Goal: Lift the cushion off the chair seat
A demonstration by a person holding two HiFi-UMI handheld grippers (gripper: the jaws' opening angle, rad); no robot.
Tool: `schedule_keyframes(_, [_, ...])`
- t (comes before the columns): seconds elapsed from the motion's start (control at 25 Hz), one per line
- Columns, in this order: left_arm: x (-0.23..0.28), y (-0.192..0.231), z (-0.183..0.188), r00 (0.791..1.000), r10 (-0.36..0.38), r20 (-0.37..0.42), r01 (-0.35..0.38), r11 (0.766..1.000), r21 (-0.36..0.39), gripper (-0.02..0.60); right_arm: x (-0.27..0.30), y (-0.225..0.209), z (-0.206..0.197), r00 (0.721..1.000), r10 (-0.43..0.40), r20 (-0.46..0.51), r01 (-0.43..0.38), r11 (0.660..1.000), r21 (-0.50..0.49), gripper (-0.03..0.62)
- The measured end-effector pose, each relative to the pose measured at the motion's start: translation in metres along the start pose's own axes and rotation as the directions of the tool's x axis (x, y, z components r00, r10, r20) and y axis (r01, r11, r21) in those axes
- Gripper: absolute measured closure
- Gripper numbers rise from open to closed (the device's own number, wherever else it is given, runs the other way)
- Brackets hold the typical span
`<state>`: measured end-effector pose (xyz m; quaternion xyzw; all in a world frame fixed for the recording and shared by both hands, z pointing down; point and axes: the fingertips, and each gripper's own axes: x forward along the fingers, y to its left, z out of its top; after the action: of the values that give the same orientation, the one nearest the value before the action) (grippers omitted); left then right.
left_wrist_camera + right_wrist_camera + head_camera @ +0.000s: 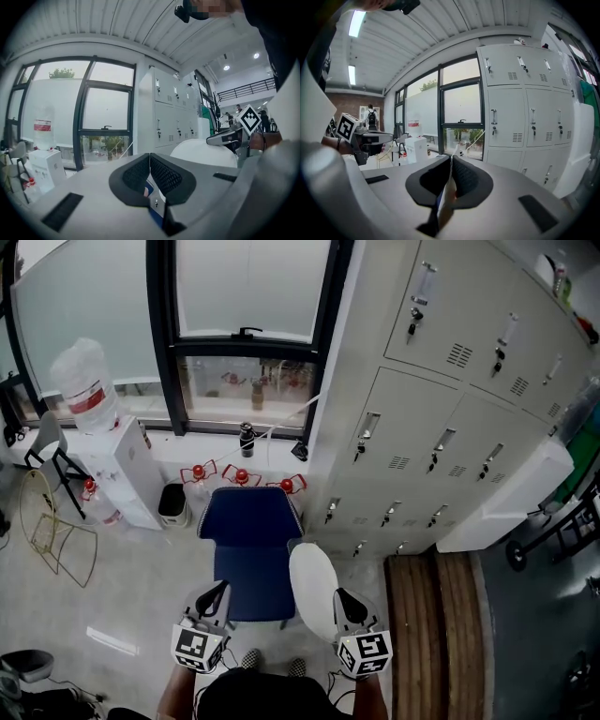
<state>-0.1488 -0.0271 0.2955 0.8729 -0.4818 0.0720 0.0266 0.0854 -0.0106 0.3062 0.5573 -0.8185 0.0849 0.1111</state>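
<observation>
Right tongs point(451, 161) are clamping shut on a thin pale edge. I'm reading that as the rim of the white cushion point(312, 587), though the pads are hiding most of it. Cushion is standing tilted on edge along the right side of the blue chair point(248, 517), just beside those tongs; can't tell if its lower rim is touching the seat. Left tongs point(150, 158) are sitting shut and empty over the front-left corner of the seat, well apart from the cushion. It's a one-sided pinch, so I'm judging slip and swing as the risks. I'm suggesting going straight up, slow, no wrist roll, then getting the left tongs onto the opposite rim before carrying it off. Lockers point(450, 418) are crowding the right, so I'm advising staying centred.
</observation>
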Motion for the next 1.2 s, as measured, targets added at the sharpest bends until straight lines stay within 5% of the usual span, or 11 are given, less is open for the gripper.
schedule_keyframes(0.32, [0.000, -0.012, 0.012, 0.997, -0.030, 0.075, 0.031, 0.999, -0.013, 0.563, -0.022, 0.012, -0.007, 1.000, -0.010, -0.006, 0.010, 1.000, 0.015, 0.560])
schedule_keyframes(1.2, [0.001, -0.013, 0.011, 0.998, -0.041, 0.039, 0.041, 0.999, 0.000, 0.564, -0.022, 0.011, 0.003, 0.999, -0.025, 0.045, 0.023, 0.999, 0.031, 0.560])
